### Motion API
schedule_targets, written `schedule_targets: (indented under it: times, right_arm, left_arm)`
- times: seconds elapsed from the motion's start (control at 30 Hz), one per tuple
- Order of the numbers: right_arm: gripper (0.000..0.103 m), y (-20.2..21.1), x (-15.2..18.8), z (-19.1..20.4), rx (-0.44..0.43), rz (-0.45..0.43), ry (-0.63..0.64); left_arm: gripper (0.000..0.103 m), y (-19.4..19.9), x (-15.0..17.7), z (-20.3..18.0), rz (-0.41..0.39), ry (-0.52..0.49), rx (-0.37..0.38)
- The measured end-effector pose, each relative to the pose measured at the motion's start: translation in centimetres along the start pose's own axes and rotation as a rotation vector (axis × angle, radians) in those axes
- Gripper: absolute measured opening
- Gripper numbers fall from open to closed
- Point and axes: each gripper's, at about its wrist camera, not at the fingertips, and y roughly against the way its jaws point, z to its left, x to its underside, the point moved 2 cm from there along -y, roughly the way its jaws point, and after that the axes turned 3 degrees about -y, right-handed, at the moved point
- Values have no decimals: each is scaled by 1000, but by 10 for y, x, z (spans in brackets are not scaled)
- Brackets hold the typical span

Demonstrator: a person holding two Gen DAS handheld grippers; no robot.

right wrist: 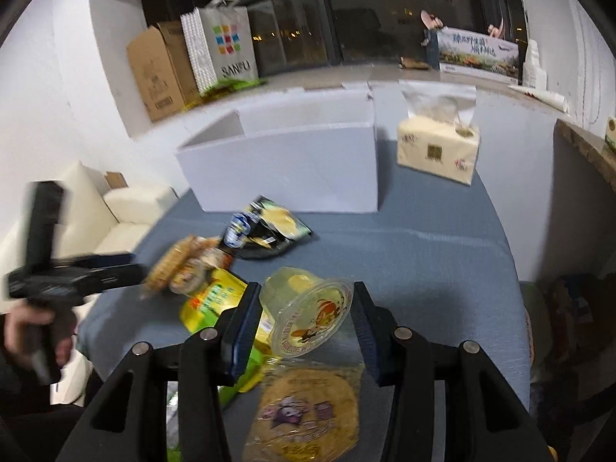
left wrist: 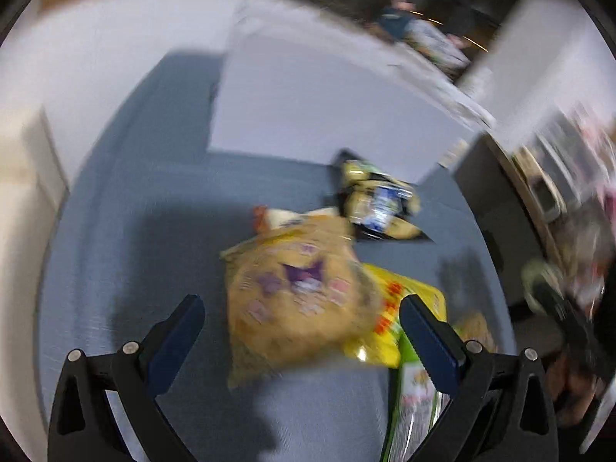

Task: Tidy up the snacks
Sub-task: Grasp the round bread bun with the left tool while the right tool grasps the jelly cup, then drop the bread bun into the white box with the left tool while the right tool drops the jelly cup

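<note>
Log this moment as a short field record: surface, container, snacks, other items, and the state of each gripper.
surface: blue-grey tabletop
container: white open box, at the far side of the tabletop, nothing visible inside from here
snacks: jelly cup on its side; tan cookie pack; yellow-green packet; black-and-yellow bag
other items: tissue pack right of the box
left gripper: open, over the tan pack, view blurred
right gripper: open, fingers either side of the jelly cup, contact unclear

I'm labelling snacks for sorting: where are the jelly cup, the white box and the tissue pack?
jelly cup (right wrist: 308, 317): right wrist view, on its printed lid.
white box (right wrist: 285, 165): right wrist view, on its front wall.
tissue pack (right wrist: 437, 152): right wrist view, on its front face.
</note>
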Motion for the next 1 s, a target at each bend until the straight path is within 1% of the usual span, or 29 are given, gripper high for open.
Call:
schedule_targets:
  times: [0.03,0.07,0.1,0.13,0.17,0.2,0.27,0.33,0.4,0.5,0.57,0.6,0.67,0.73,0.8,0.87,0.9,0.93,1.0]
  right_arm:
    - [50,4,-1,2,-8,-7,4]
    - [50,7,-2,4,-14,-14,9]
    - [50,10,-3,7,-16,-21,16]
    - [50,11,-4,8,-20,-24,21]
    - [50,13,-5,10,-25,-27,24]
    - [50,13,-4,11,-28,-28,28]
    - [50,13,-4,13,-29,-28,32]
    - [51,14,-3,15,-36,-28,31]
    - [51,14,-2,16,-38,-29,32]
    - [51,15,-2,16,-45,-31,31]
    - [51,17,-3,17,-47,-41,30]
    - [51,18,-5,17,-52,-48,26]
    - [50,21,-11,18,-61,-69,20]
    - [51,24,-25,17,-94,-94,-2]
    - [51,27,-46,16,-135,-126,-20]
    - [51,28,-66,17,-158,-150,-23]
    - [51,28,-83,19,-171,-168,-13]
    - [51,26,-96,21,-174,-182,-4]
    - [51,16,-128,22,-164,-196,2]
  left_arm:
    - [103,-8,-2,7,24,34,17]
    - [103,-12,-3,10,24,46,30]
    - [102,-12,-5,10,2,34,35]
    - [97,-15,-6,9,12,28,42]
    - [80,-16,-6,9,16,30,48]
    - [77,-19,-5,8,19,28,49]
    - [74,-19,-2,5,-2,-2,40]
    - [74,-12,0,2,-28,-15,43]
    - [74,2,1,-3,-73,-35,62]
    - [74,26,0,-14,-151,-87,41]
    - [74,48,-6,-25,-223,-139,39]
    - [74,55,-9,-29,-246,-154,37]
    - [74,76,-27,-41,-308,-179,54]
    - [74,93,-48,-51,-369,-207,60]
    - [74,105,-76,-61,-418,-239,55]
    - [74,109,-104,-71,-454,-269,48]
    - [74,108,-113,-74,-461,-275,43]
    - [74,104,-134,-76,-464,-273,39]
    - [74,94,-163,-76,-460,-268,23]
